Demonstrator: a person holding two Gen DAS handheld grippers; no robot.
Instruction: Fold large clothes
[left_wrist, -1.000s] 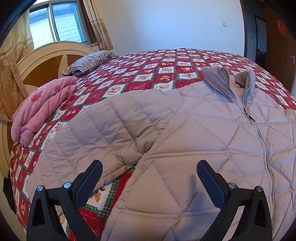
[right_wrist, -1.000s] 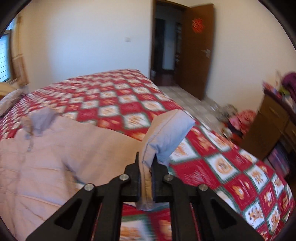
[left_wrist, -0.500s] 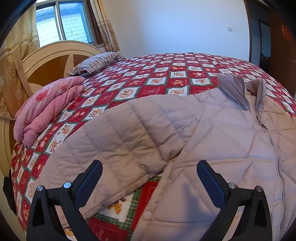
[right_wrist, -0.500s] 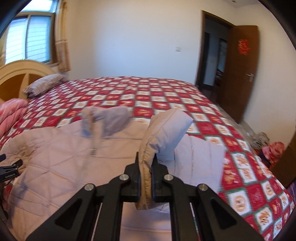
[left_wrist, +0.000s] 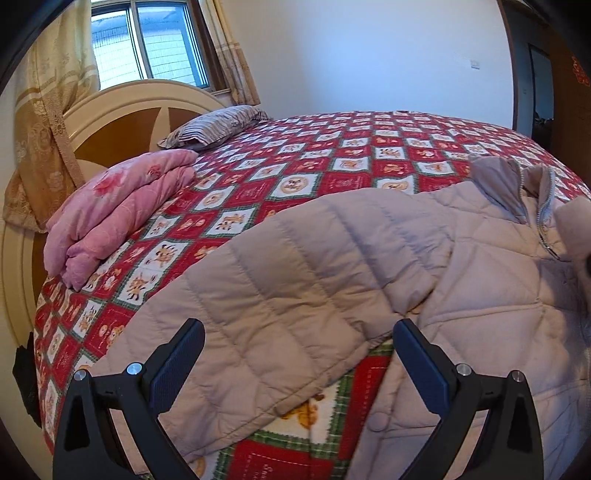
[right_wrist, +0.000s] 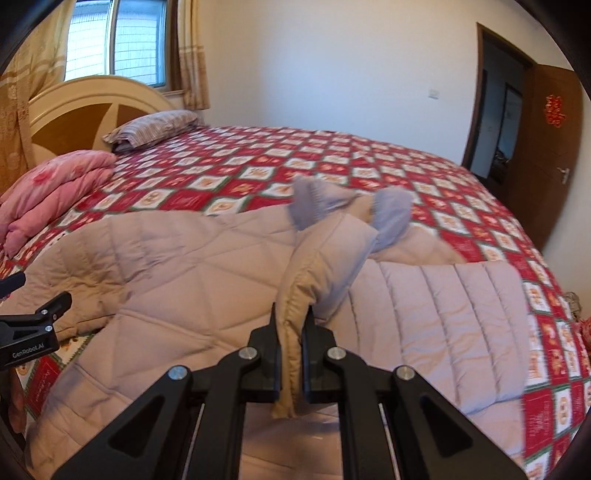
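Right gripper (right_wrist: 291, 328) is clamped tight on the cuff of the sleeve (right_wrist: 325, 258), holding it raised above the jacket (right_wrist: 177, 266), which lies spread face-up across the near part of the bed (right_wrist: 258, 173), collar toward the far side. Left gripper (left_wrist: 299, 354) hovers with its fingers (left_wrist: 177, 365) spread wide, nothing between them, just over the other sleeve (left_wrist: 280, 295) near the bed's edge. A pink quilt (left_wrist: 110, 214) sits folded by the headboard (left_wrist: 122, 122), a striped pillow (left_wrist: 214, 125) behind it.
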